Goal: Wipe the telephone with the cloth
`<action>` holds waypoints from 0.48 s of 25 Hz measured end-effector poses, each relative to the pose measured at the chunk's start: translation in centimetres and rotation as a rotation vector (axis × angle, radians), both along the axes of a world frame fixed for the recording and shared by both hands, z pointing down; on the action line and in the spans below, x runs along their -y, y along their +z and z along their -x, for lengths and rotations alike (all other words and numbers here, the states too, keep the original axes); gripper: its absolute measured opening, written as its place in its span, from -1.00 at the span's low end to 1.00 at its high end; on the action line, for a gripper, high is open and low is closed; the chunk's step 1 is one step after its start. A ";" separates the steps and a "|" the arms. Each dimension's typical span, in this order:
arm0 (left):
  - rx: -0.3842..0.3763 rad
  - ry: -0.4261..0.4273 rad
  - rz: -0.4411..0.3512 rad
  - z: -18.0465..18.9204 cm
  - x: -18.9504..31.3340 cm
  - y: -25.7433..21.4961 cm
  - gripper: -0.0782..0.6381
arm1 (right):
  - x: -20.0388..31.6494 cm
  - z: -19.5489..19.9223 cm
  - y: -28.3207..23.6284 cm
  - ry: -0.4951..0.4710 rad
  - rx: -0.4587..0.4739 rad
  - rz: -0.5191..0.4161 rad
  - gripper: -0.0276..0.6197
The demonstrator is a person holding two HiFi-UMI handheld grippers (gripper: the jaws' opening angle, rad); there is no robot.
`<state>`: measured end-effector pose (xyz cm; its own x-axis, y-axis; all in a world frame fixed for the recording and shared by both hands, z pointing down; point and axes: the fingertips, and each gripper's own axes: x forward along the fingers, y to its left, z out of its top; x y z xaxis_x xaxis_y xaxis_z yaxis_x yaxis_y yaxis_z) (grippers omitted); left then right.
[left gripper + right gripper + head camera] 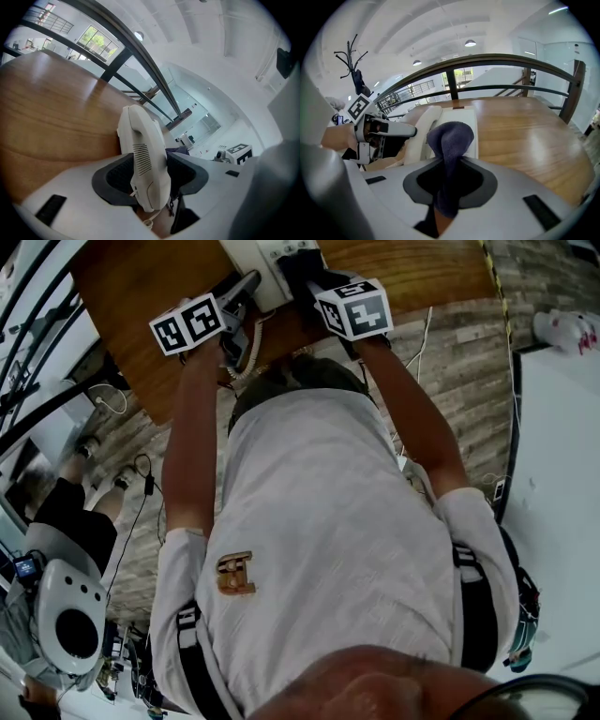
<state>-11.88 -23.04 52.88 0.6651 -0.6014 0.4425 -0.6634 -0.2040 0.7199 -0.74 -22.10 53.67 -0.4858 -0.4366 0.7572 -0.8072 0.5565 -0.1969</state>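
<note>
Clamping the handset (pixel 143 150), left gripper (pixel 149 178), right gripper (pixel 447 180) pinching the cloth (pixel 451 138) before telephone base (pixel 465 123), bare table (pixel 525 136) beside it

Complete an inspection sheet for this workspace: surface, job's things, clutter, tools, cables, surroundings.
Surface: wooden table, bare, with glare.
Job's things: white handset held beside the telephone base; dark cloth bunched up.
Clutter: nothing seen.
Grippers: left tool shut on the handset; right tool shut on the cloth.
Cables: coiled cord hangs from the handset; loose cable on the floor.
Surroundings: curved railing, coat stand, plank floor.
</note>
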 end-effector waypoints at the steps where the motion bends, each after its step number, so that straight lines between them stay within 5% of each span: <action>1: -0.001 -0.002 0.000 0.0 0.0 0.0 -0.10 | 0.3 -0.7 0.1 0.009 -0.007 -0.001 -0.67; 12: 0.006 -0.017 0.002 0.3 0.2 0.0 -0.10 | 2.3 -5.4 0.2 0.063 -0.049 -0.002 -0.67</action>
<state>-12.15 -23.21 52.92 0.6521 -0.6117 0.4478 -0.6712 -0.1913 0.7161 4.68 -24.40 53.88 -0.4193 -0.4672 0.7785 -0.8495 0.5043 -0.1549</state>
